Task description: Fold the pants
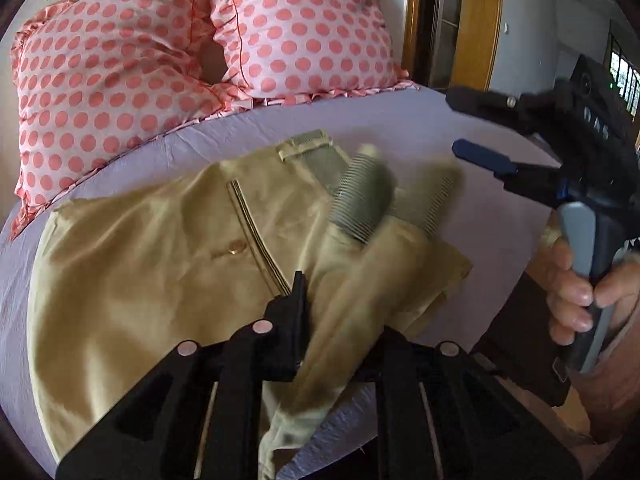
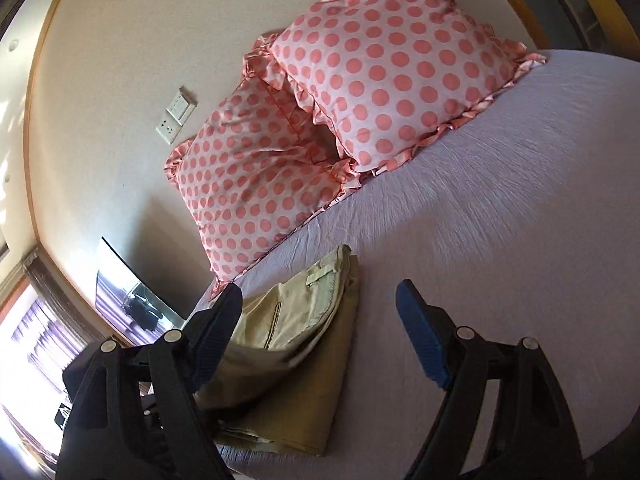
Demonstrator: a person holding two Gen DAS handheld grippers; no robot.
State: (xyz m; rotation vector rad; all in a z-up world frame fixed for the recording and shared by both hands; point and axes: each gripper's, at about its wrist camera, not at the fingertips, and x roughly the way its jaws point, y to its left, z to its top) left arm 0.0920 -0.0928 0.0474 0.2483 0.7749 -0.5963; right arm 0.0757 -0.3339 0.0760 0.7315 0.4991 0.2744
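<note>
We are pinching a floppy leg of the pants [image 1: 132, 264] in our left claw [image 1: 344, 304]. Our right claw [image 2: 320, 332] is hanging wide apart, holding nothing, just above them. We are guessing the soft, light cloth needs grabbing by its ribbed cuffs [image 1: 362, 196].

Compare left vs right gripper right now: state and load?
1. The left gripper is shut on a pant leg; the right gripper has its jaws wide open and holds nothing.
2. The left gripper is down at the pants; the right gripper hangs above the bed, touching nothing.
Shared: both are black, hand-held two-finger units over the same bed.
</note>
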